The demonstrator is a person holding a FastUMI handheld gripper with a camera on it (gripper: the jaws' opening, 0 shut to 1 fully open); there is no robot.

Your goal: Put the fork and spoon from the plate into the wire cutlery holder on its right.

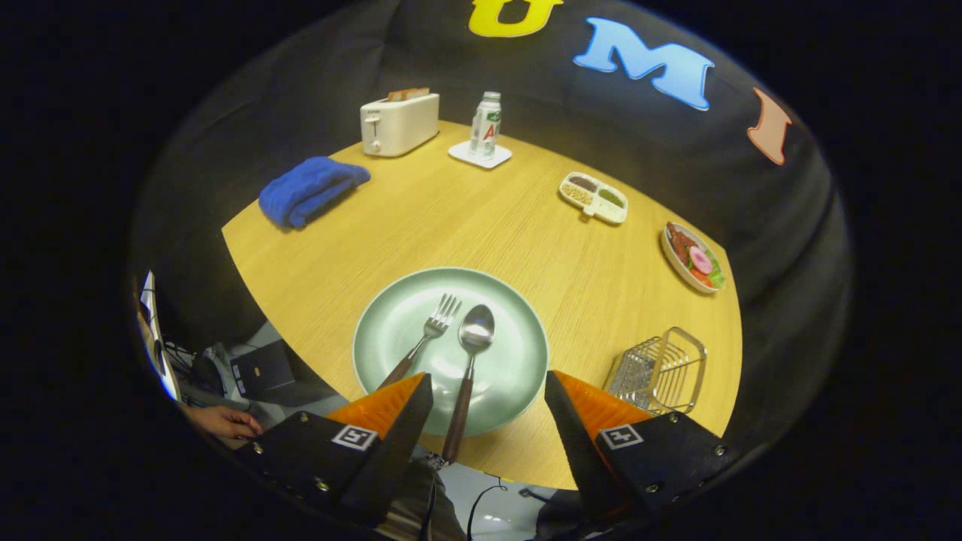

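A pale green plate (391, 330) sits near the front edge of the round wooden table (481, 218). On it lie a fork (428, 334) and a spoon (472, 353), side by side, each with a dark wooden handle pointing toward me. The spoon's handle runs back between my fingers; the fork's handle end is hidden behind the left finger. The wire cutlery holder (661, 368) stands to the right of the plate, just beyond the right finger. My gripper (488, 391) hovers open over the near rim of the plate, holding nothing.
Farther back on the table are a blue folded cloth (310, 189), a white toaster (398, 124), a bottle (485, 125) on a white coaster, a divided snack tray (593, 197) and a dish of food (693, 258). A person's hand (222, 421) shows below the table's left edge.
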